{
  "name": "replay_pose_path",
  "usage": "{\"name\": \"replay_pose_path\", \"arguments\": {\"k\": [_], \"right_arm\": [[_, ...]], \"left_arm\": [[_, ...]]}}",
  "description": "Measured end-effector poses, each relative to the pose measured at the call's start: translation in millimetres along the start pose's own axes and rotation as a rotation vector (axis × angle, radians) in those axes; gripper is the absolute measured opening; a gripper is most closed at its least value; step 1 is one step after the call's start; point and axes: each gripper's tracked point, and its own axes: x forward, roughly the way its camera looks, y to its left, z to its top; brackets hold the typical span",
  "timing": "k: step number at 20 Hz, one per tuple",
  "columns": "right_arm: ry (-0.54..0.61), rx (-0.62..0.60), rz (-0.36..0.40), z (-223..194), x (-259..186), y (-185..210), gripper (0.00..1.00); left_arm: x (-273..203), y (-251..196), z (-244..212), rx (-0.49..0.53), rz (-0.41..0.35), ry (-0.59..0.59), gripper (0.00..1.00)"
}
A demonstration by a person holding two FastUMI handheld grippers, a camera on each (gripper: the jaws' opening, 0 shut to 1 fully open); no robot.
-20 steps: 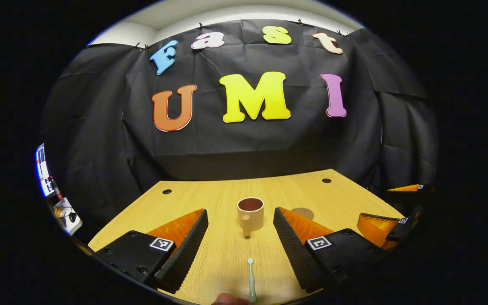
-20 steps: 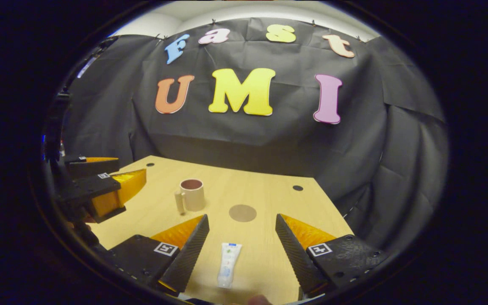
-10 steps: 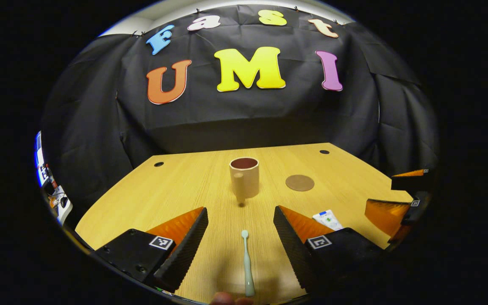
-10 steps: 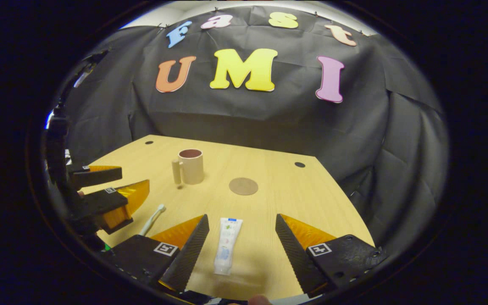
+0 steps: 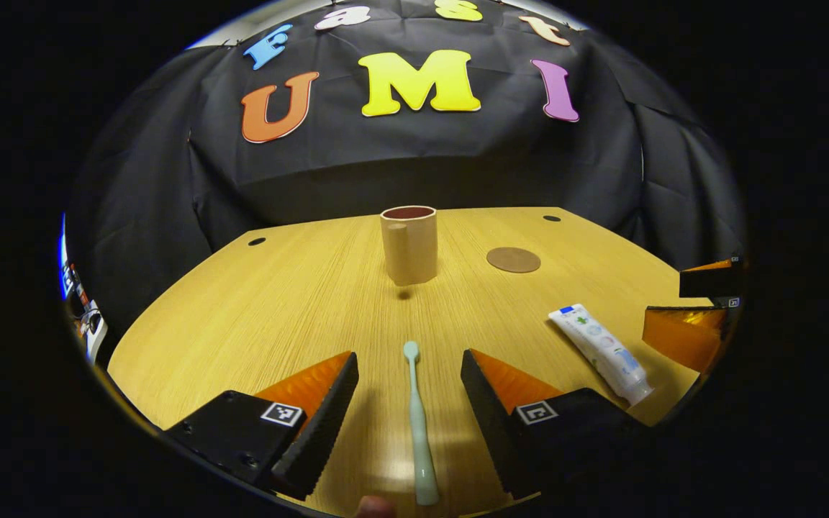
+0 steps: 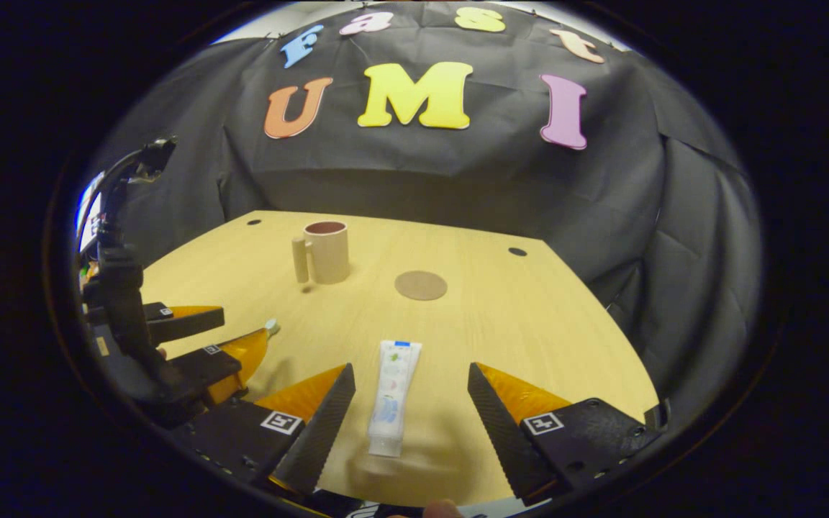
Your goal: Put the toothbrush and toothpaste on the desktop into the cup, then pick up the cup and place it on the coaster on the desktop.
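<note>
A pale green toothbrush (image 5: 418,423) lies flat on the wooden desktop (image 5: 278,302), head pointing away, between the fingers of my open left gripper (image 5: 409,363). Beyond it stands a beige cup (image 5: 409,244) with its handle facing me. A white toothpaste tube (image 6: 393,396) lies lengthwise between the fingers of my open right gripper (image 6: 411,374), cap end nearest. The tube (image 5: 599,352) also appears at the right of the left gripper view. A round brown coaster (image 6: 421,285) lies right of the cup (image 6: 325,251). Only the toothbrush head (image 6: 271,328) shows past the left gripper (image 6: 231,334).
Black cloth walls close the desktop (image 6: 529,316) at the back and sides. Small dark cable holes (image 5: 551,218) sit near the far corners. A stand with a cable (image 6: 119,237) rises at the left of the right gripper view.
Both grippers have tilted down and drawn lower over the desktop. More of the toothbrush and the toothpaste now lies between their fingers. Neither object has moved.
</note>
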Motion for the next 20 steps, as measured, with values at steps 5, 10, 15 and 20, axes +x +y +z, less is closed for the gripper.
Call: {"name": "replay_pose_path", "arguments": {"k": [5,10,15,20], "right_arm": [[0.051,0.019,0.005,-15,8,2,0.95],[0.05,0.015,0.014,-12,14,3,0.95],[0.061,0.018,0.016,-13,20,5,0.95],[0.095,0.007,0.023,-23,25,9,0.95]], "left_arm": [[8,-4,-6,0.005,-0.006,0.031,0.74],[6,-6,-21,-0.017,-0.002,0.124,0.61],[10,-8,-23,0.004,-0.023,0.146,0.49],[12,-14,-23,0.007,-0.032,0.159,0.34]]}}
